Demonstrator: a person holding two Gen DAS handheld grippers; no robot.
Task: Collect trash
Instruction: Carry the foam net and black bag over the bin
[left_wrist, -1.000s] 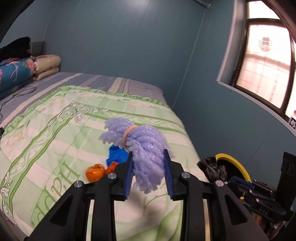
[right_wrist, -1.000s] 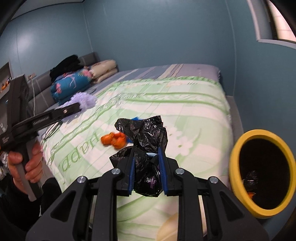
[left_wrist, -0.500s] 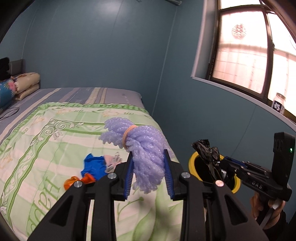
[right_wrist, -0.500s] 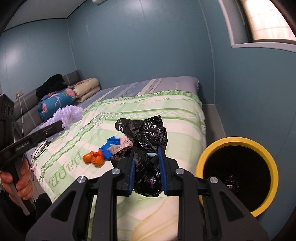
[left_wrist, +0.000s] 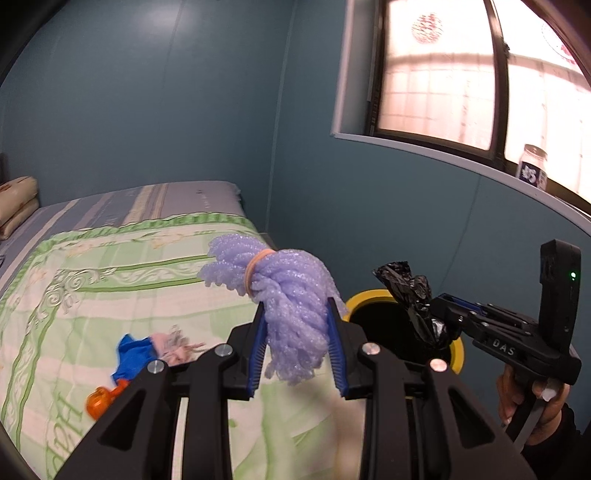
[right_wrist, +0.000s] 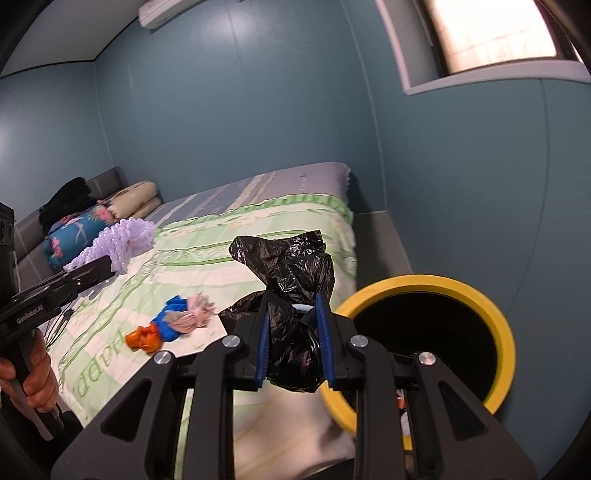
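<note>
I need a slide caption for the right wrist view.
Right gripper carries a black plastic bag toward the yellow-rimmed bin.

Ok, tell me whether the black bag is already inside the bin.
No, the black bag is clamped in the right gripper, beside the bin rim.

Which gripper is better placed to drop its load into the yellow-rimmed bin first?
Right, probably. The right gripper holds the crumpled black plastic bag at the yellow-rimmed bin mouth; the left gripper, holding the purple foam bundle, sits over the bed edge.
</note>
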